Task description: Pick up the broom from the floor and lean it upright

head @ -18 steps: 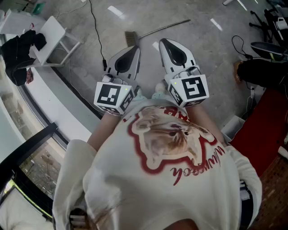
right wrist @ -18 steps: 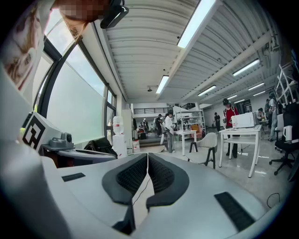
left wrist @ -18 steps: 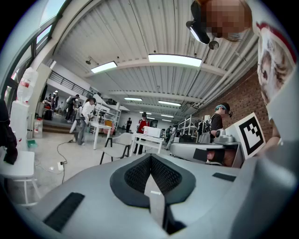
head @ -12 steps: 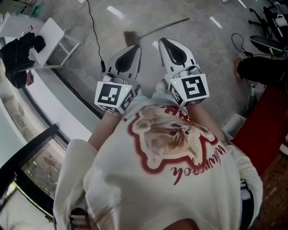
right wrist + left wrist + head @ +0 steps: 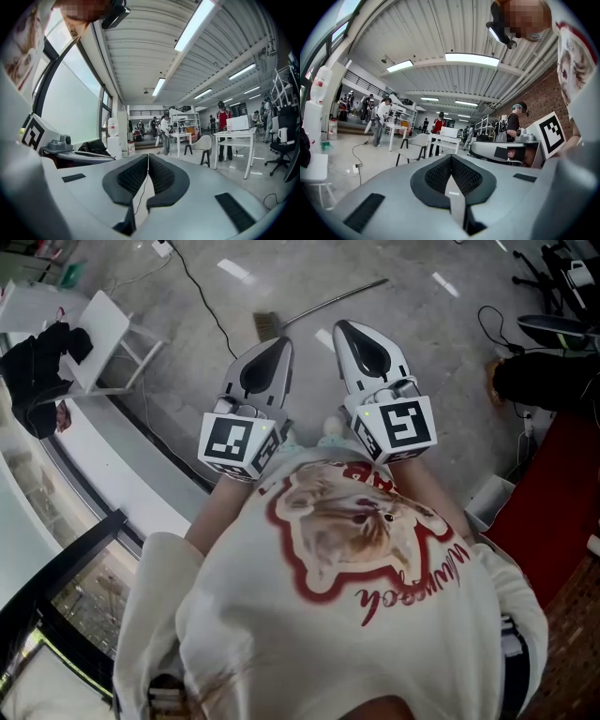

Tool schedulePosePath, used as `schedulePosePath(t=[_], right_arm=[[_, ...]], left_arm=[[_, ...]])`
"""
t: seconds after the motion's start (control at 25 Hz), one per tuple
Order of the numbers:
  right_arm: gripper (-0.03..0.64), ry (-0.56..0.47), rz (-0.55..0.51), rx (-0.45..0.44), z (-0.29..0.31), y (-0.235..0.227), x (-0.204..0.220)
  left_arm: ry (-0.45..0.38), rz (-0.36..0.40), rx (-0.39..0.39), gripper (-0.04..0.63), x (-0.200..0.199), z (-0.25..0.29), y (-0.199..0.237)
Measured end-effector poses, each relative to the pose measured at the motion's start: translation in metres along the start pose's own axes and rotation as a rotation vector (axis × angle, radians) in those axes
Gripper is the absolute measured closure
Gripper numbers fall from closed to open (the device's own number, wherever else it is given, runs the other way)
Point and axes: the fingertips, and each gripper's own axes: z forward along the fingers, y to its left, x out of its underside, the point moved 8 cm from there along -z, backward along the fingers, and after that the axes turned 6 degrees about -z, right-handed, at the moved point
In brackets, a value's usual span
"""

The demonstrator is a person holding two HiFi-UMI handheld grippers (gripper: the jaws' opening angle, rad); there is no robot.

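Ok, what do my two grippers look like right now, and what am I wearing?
The left gripper and right gripper are pale grey moulded shells tapering to a point, each with a dark textured insert on top. A cube of black-and-white square markers caps each rear, beside a small green light. You wear a cream sweatshirt with a red-outlined cat print.

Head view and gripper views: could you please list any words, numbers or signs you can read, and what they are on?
Shirt: red script under the cat print, upside down, too stylised to read.
Left marker cube, right marker cube: square codes only, no words.
Bottle label, left gripper view: too small to read.
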Motion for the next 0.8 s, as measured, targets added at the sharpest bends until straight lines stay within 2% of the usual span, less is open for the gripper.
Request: schedulePosePath(t=[0.12, 0.4, 0.6, 0.8], right_arm=[[0.589, -0.027, 0.019, 0.005, -0.003, -0.011, -0.002], [0.589, -0.028, -0.009, 0.021, -0.003, -0.052, -0.003], [0.589, -0.025, -0.003, 0.026, -0.007, -0.090, 0.003], [0.589, -0.013, 0.004, 0.022, 0.001, -0.118, 0.010]], left_arm=[[0.000, -0.002, 0.005, 0.575, 0.001, 0.010, -0.003], [-0.019, 0.001, 0.029, 0.575, -0.003, 0.052, -0.016], [-0.050, 0.001, -0.004, 0.575, -0.003, 0.083, -0.025], [-0.030, 0.004, -0.029, 0.575, -0.004, 0.105, -0.020]])
